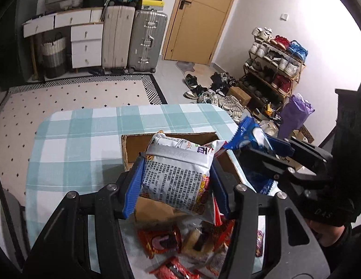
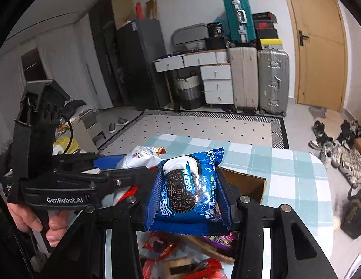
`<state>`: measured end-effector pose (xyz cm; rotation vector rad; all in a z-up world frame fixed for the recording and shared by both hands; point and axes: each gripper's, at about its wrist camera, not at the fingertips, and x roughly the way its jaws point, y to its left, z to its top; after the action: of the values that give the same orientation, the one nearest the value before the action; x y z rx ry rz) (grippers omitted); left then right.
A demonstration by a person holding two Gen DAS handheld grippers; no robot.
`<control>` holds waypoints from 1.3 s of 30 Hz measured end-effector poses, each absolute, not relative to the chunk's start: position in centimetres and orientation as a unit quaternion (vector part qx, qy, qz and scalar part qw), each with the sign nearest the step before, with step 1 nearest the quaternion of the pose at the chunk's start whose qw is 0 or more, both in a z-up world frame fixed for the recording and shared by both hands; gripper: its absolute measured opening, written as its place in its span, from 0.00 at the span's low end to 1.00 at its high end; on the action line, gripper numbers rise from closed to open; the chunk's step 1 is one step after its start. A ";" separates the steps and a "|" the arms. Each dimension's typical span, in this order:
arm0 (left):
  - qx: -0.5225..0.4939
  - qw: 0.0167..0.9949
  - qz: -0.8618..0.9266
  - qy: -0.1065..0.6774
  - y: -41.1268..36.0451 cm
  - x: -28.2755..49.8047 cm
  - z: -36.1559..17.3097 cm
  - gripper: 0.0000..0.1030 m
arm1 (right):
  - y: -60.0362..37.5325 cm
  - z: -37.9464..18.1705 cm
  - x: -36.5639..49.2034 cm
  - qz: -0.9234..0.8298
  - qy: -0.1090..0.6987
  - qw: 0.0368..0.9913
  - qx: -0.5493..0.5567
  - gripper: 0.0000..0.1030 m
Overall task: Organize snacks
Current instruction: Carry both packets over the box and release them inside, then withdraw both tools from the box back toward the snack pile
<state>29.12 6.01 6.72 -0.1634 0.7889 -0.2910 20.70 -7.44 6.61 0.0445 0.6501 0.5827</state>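
The left hand-held gripper (image 1: 174, 181) clamps a white snack bag (image 1: 178, 176); the right hand-held gripper (image 2: 188, 195) pinches a blue Oreo packet (image 2: 187, 193), both mid-frame above the cardboard box (image 1: 171, 139). Slick wrappers could slip and miss it.

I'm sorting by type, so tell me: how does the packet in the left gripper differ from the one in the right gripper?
The white packet in the left gripper is pale with dense printed text; the blue Oreo packet in the right gripper shows a cookie picture. The white packet looks puffy and larger, the Oreo packet flatter. Both are sealed, clamped between blue pads, and held above the cardboard box.
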 end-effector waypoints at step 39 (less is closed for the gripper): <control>-0.061 0.918 -0.119 0.373 5.4 31.7 1.2 0.76 | -12.2 1.7 22.2 0.235 0.308 0.921 0.027 0.84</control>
<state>31.70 5.40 1.24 -0.1249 0.7680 -0.2451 22.21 -12.20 1.71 0.0555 0.6330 0.4830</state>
